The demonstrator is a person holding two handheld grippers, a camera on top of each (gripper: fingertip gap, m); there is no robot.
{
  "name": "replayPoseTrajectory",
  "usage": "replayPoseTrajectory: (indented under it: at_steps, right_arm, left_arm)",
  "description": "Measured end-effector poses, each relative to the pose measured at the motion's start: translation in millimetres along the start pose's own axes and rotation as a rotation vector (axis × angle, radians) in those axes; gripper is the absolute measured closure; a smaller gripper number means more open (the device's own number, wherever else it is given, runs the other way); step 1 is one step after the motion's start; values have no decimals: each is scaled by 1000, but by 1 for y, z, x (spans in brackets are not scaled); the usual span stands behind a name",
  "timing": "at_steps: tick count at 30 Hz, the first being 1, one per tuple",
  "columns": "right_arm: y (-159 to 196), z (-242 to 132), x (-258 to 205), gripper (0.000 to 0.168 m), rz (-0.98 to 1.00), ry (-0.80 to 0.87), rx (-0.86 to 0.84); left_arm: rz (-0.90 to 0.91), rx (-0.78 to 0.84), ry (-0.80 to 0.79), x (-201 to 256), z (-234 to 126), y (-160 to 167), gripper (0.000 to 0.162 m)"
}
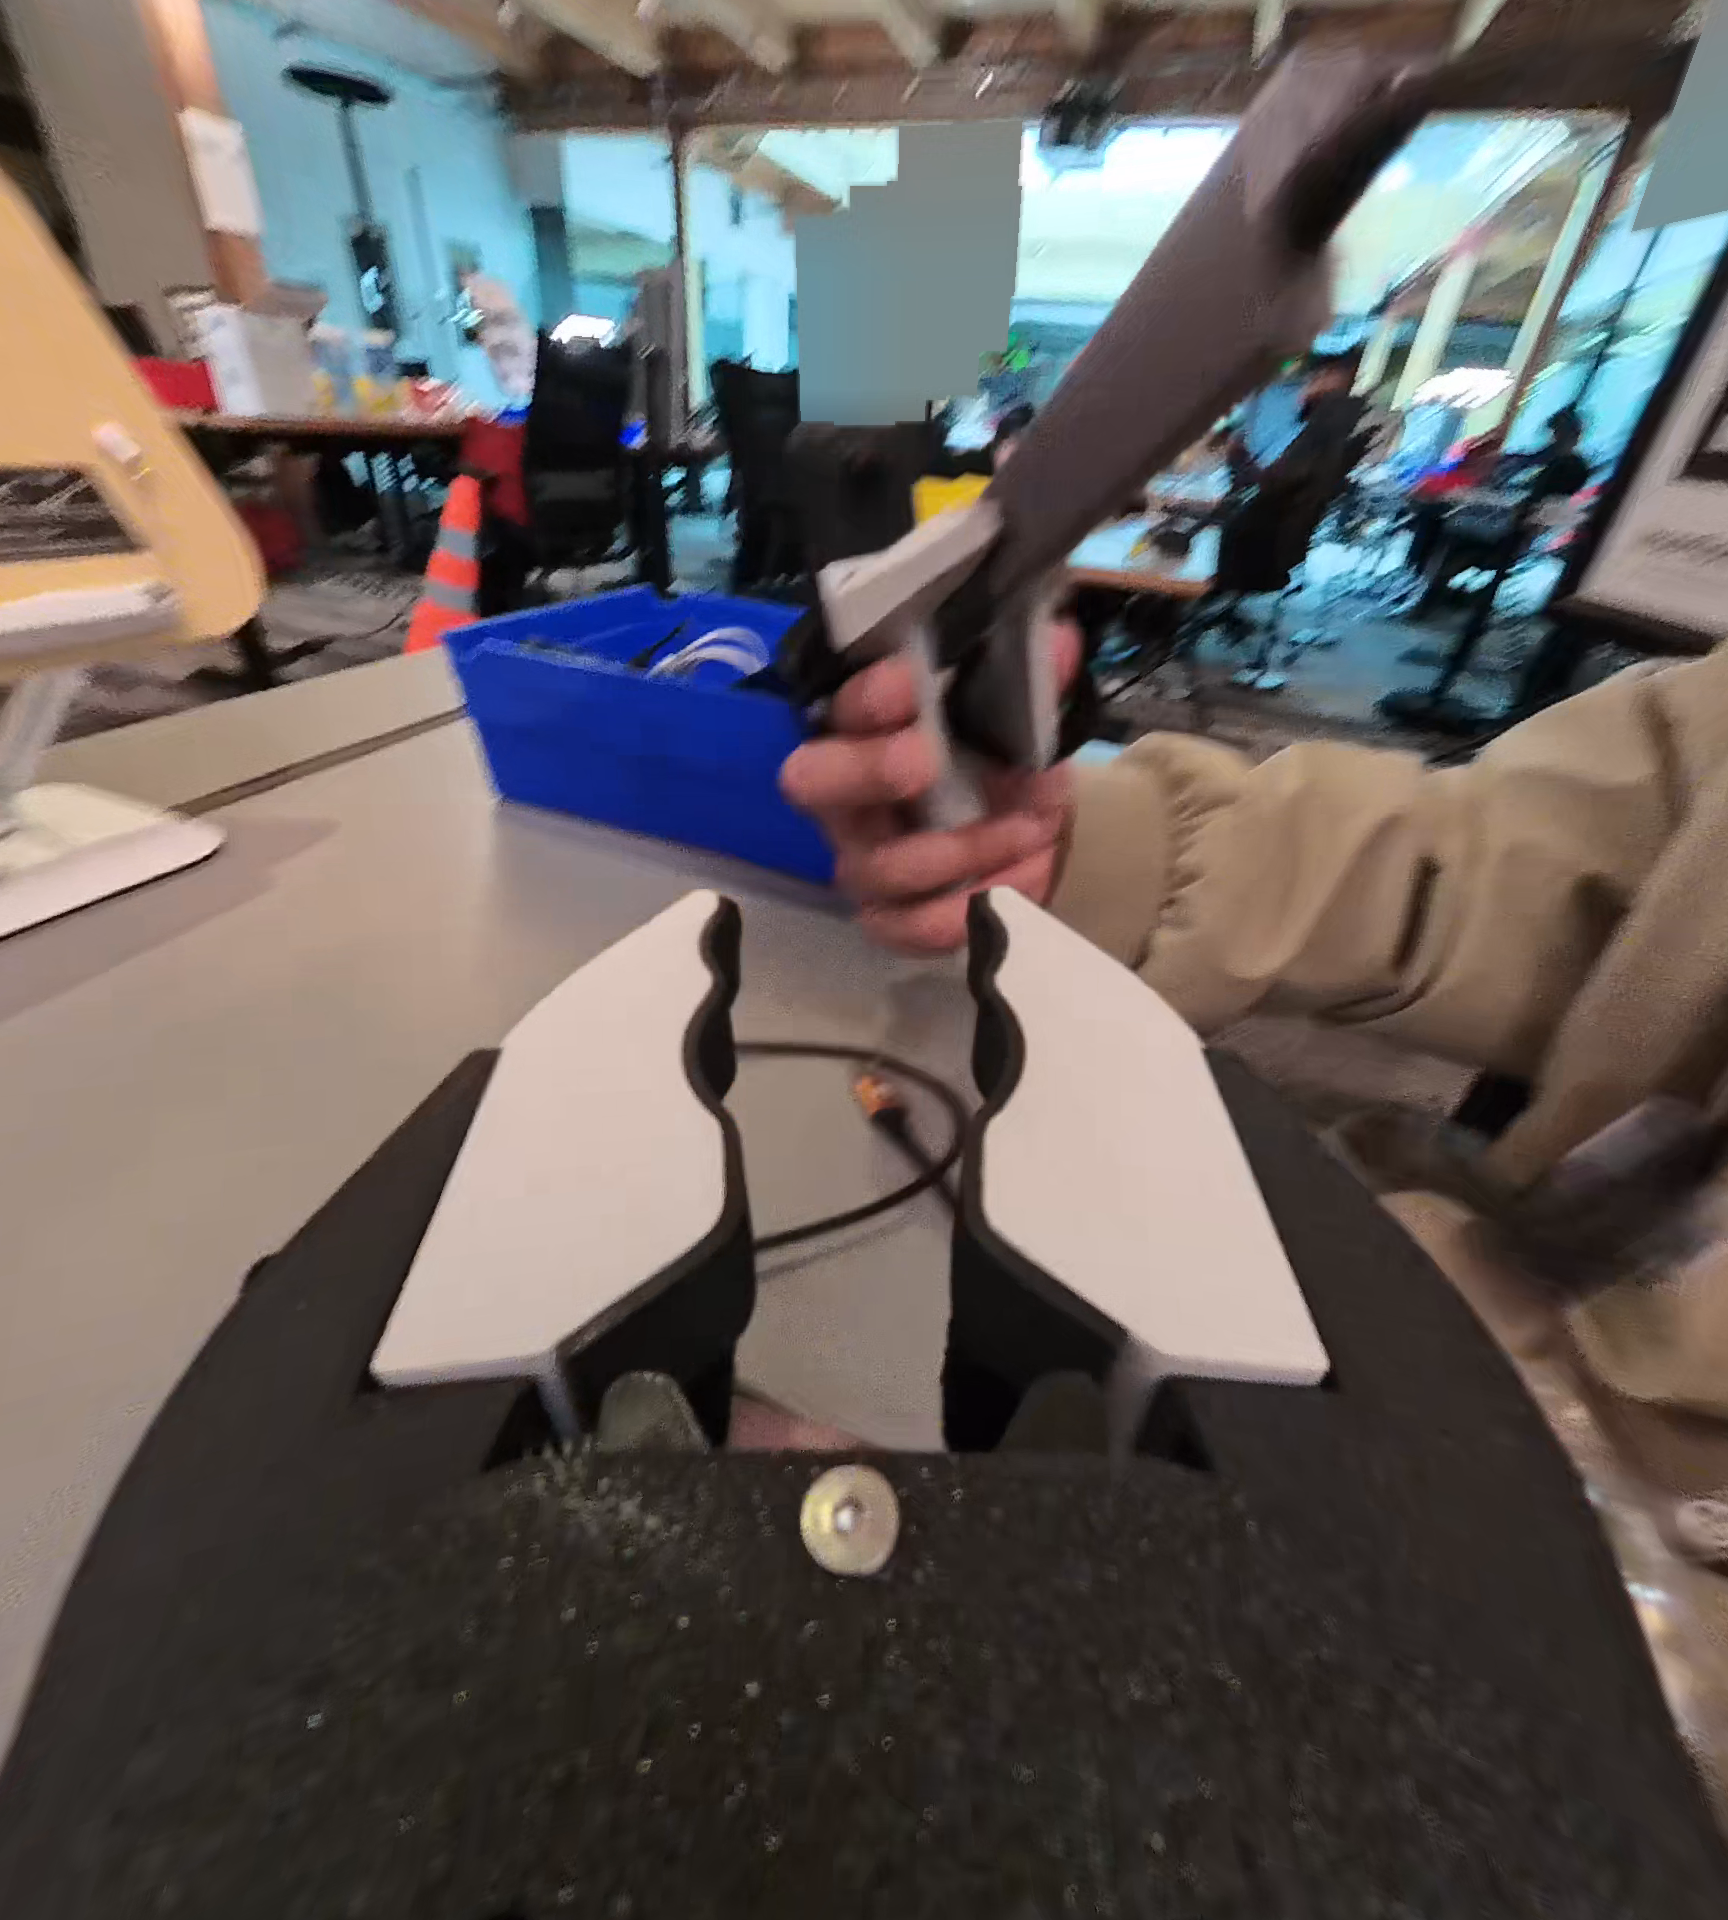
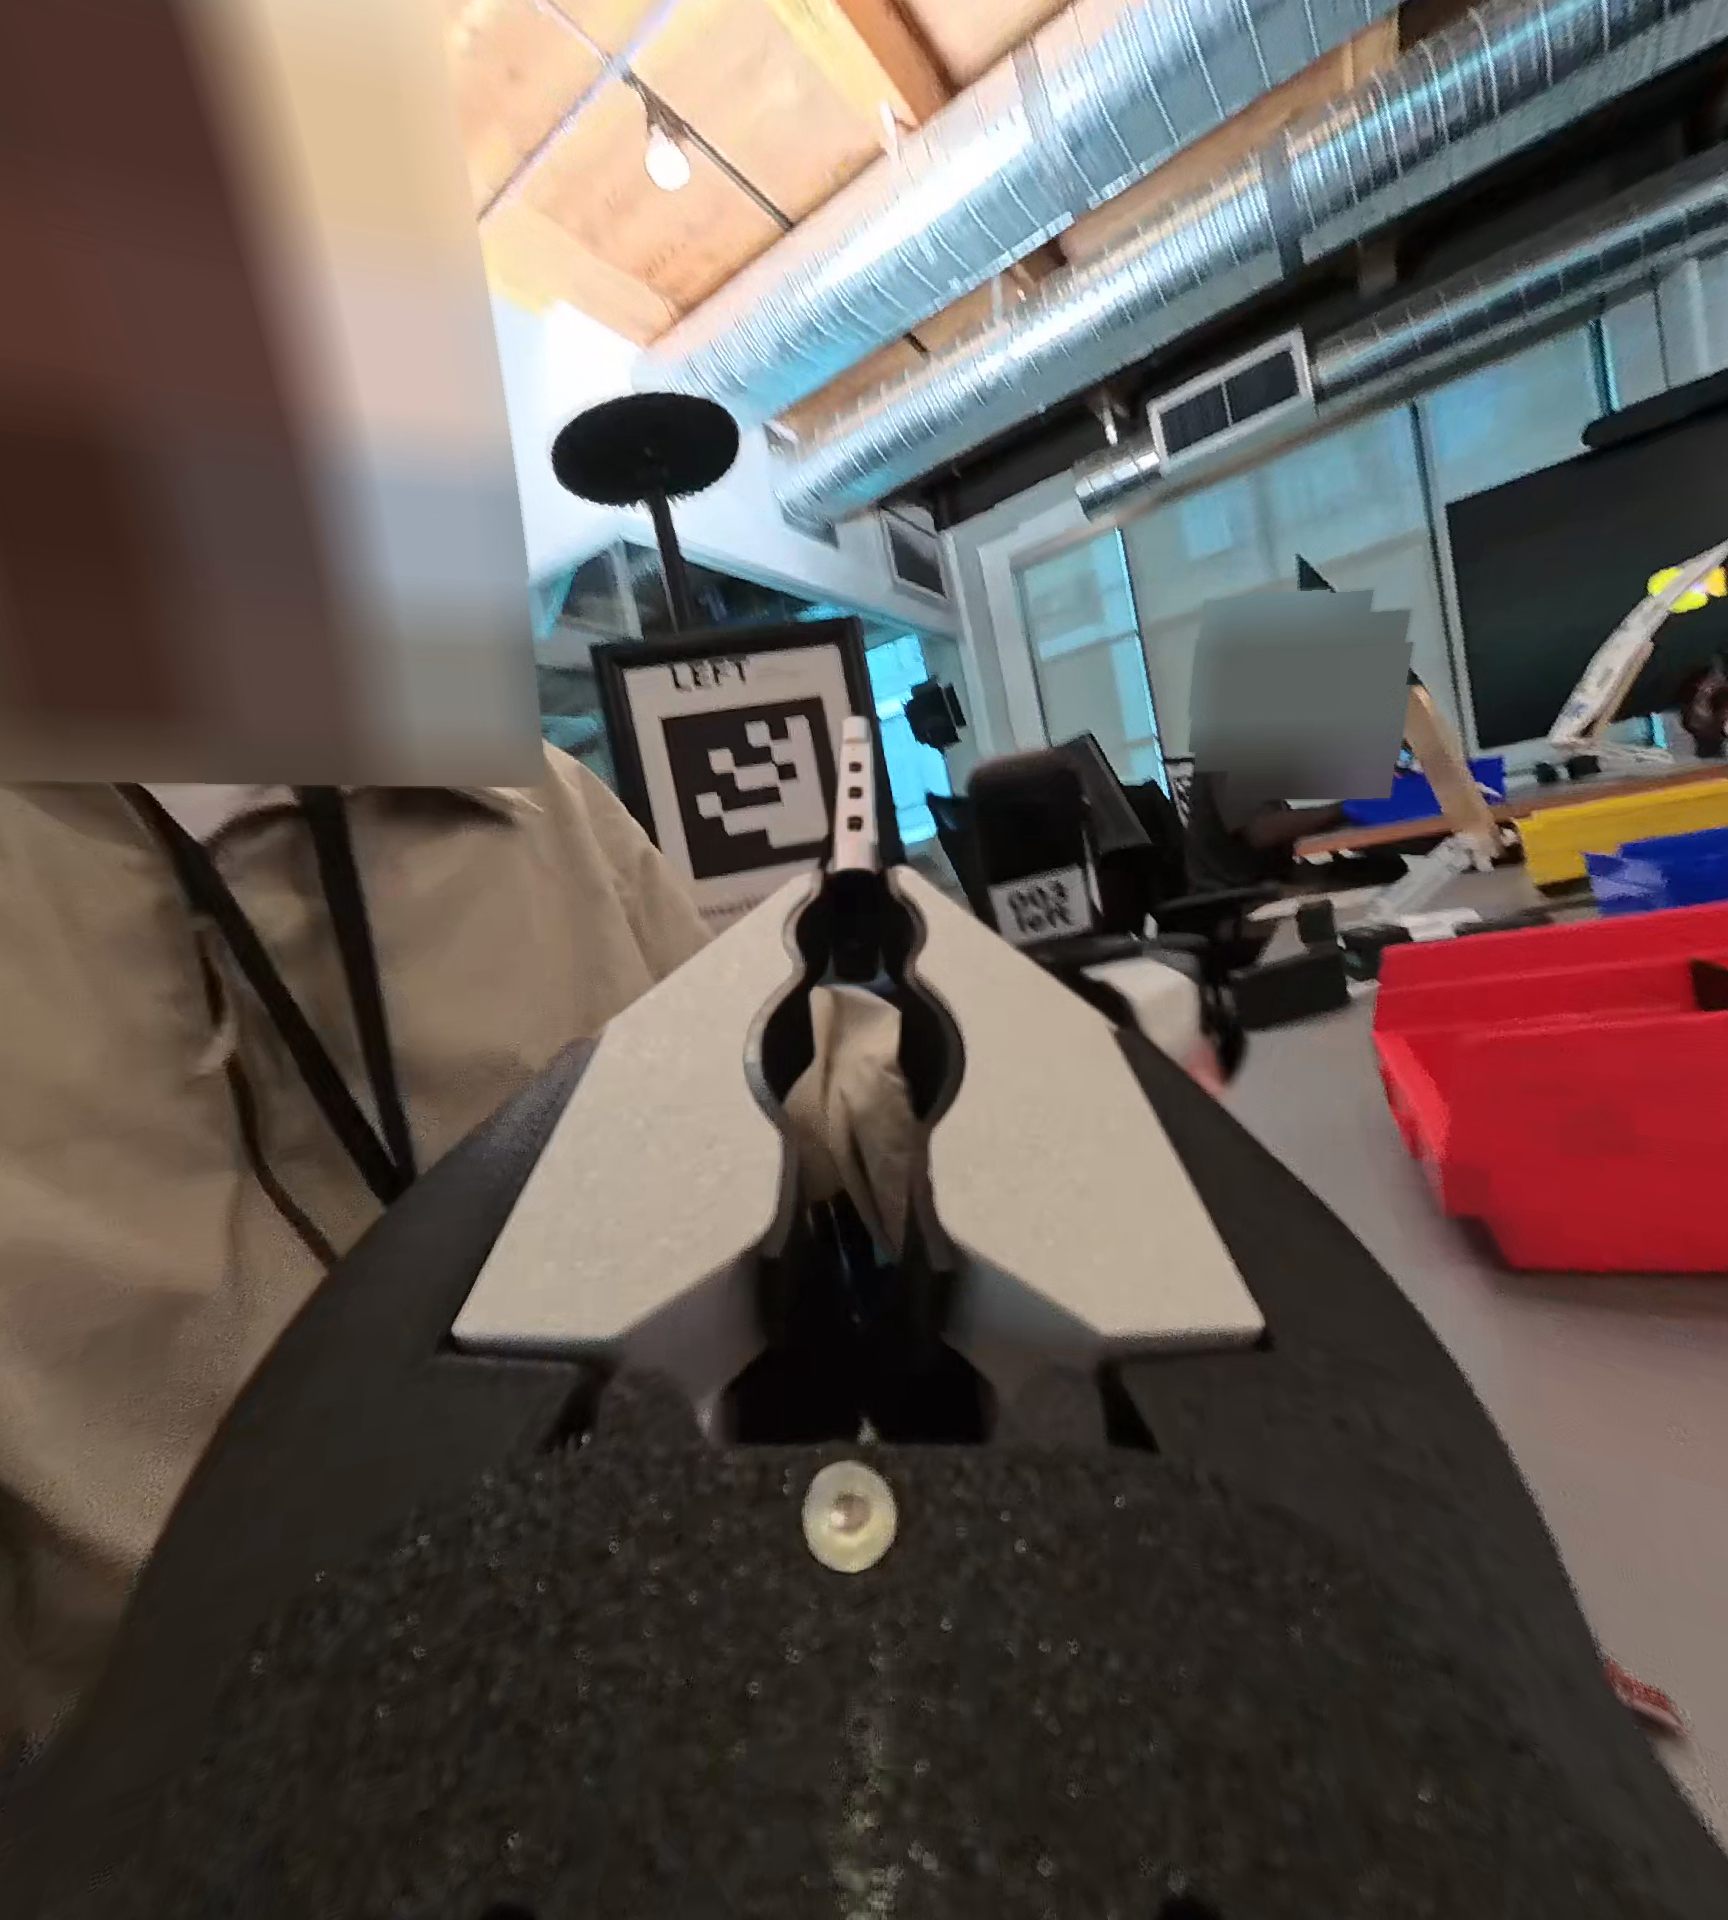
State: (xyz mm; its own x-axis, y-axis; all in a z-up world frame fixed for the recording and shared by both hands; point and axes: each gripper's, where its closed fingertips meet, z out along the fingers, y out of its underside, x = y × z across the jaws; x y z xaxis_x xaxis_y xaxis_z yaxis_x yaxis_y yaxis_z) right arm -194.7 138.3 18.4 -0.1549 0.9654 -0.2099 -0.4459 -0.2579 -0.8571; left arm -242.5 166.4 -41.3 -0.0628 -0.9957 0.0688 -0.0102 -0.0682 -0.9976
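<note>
Between the right tool's (image 2: 855, 883) closed fingers, a slim white-tipped black piece (image 2: 858, 805).

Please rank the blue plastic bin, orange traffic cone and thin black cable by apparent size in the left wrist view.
1. Blue plastic bin
2. Orange traffic cone, though it stands farther off
3. Thin black cable, partly hidden

A slim white-tipped tool (image 2: 858, 800) stands upright, pinched at the right hand-held gripper (image 2: 855, 883) tips.
</note>
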Motion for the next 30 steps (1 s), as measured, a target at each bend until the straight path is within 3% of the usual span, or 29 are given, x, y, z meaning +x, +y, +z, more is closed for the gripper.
replayPoseTrajectory:
  at_steps: [5,9,12,16,30]
  right_arm:
    - [23,9,13,161,-68,80,-104]
    - [41,13,19,161,-131,132,-225]
    - [44,17,20,161,-173,148,-242]
    - [53,16,26,160,-222,187,-305]
    - [78,15,35,159,-244,223,-436]
  left_arm:
    - [46,64,33,27,4,-27,123]
    - [79,25,24,34,3,-29,134]
    - [100,-19,-39,25,1,-25,151]
    - [62,-62,-11,21,-2,-17,152]
    - [193,-112,23,19,-11,3,152]
